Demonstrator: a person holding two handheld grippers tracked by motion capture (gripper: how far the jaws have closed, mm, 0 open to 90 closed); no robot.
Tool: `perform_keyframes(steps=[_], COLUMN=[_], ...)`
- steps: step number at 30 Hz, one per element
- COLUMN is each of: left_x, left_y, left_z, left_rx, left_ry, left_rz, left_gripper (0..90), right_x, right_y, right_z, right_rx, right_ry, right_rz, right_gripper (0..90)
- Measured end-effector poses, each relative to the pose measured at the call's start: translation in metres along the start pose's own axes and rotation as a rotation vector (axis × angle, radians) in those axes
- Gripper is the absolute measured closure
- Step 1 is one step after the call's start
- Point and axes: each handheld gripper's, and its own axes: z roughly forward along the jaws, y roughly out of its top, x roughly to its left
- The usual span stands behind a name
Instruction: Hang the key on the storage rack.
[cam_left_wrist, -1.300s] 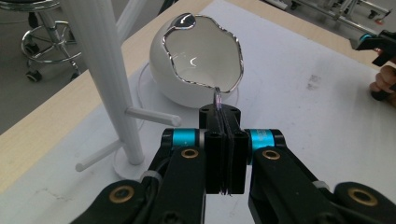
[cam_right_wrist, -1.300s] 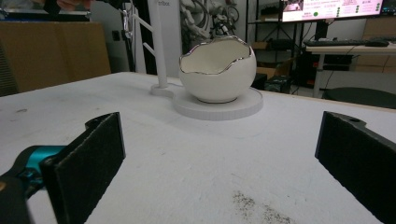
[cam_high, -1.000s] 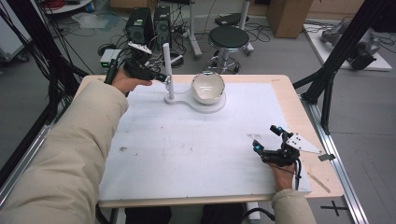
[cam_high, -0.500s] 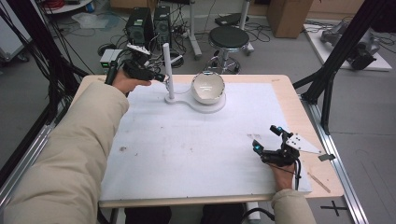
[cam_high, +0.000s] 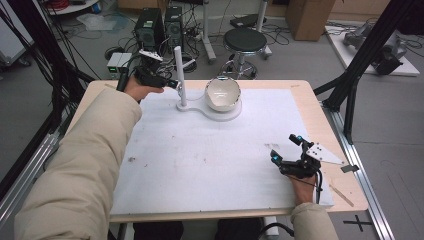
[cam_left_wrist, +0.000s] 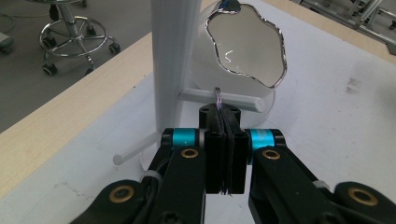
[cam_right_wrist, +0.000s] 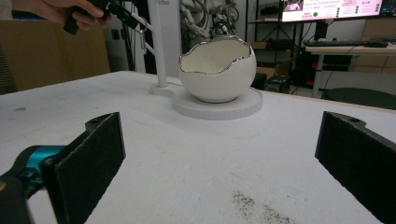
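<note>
Holding my left gripper (cam_left_wrist: 223, 140) up at the white post (cam_high: 179, 75) of the jewellery stand, I have its jaws pressed together on a thin wire loop (cam_left_wrist: 218, 95), probably an earring or a ring, whose tip pokes out just short of the post's side peg (cam_left_wrist: 224, 99). My guess is a hanging job caught midway: the loop is lifted and brought to the peg but not yet on it, and the egg-shaped bowl (cam_high: 223, 93) beside the post looks empty. Well away from the post, at the near table (cam_high: 310, 95) edge, my right gripper (cam_high: 286, 148) rests spread wide with nothing between its pads.
</note>
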Motion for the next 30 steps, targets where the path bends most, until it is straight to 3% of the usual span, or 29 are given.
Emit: perform_keyframes(steps=[12, 15, 17, 18, 20, 22, 26, 30], left_x=[0.001, -0.003, -0.003, -0.003, -0.003, -0.004, -0.005, -0.018], left_y=[-0.002, 0.000, -0.001, -0.001, -0.003, -0.005, -0.012, -0.024], left_z=[0.005, 0.008, 0.008, 0.008, 0.006, 0.002, -0.009, -0.025], left_rx=[-0.006, 0.009, 0.014, 0.019, 0.017, -0.012, -0.065, -0.104], left_ry=[0.048, 0.093, 0.104, 0.101, 0.101, 0.108, 0.121, 0.159], left_rz=[0.048, 0.050, 0.055, 0.060, 0.072, 0.082, 0.086, 0.104], left_gripper=[88.2, 86.3, 75.5, 75.5, 67.3, 64.8, 46.8, 28.1], right_x=[0.000, 0.000, 0.000, 0.000, 0.000, 0.000, 0.000, 0.001], right_y=[0.000, 0.000, 0.000, 0.000, 0.000, 0.000, 0.000, 0.000], right_z=[0.000, 0.000, 0.000, 0.000, 0.000, 0.000, 0.000, 0.000], right_rx=[0.001, 0.001, 0.000, 0.000, -0.001, 0.000, 0.000, 0.002], right_ry=[-0.002, -0.001, -0.001, -0.001, -0.002, -0.002, -0.002, -0.002], right_rz=[-0.001, 0.000, 0.000, 0.000, -0.001, -0.001, 0.000, -0.001], right_gripper=[0.6, 0.5, 0.6, 0.6, 0.5, 0.5, 0.5, 0.6])
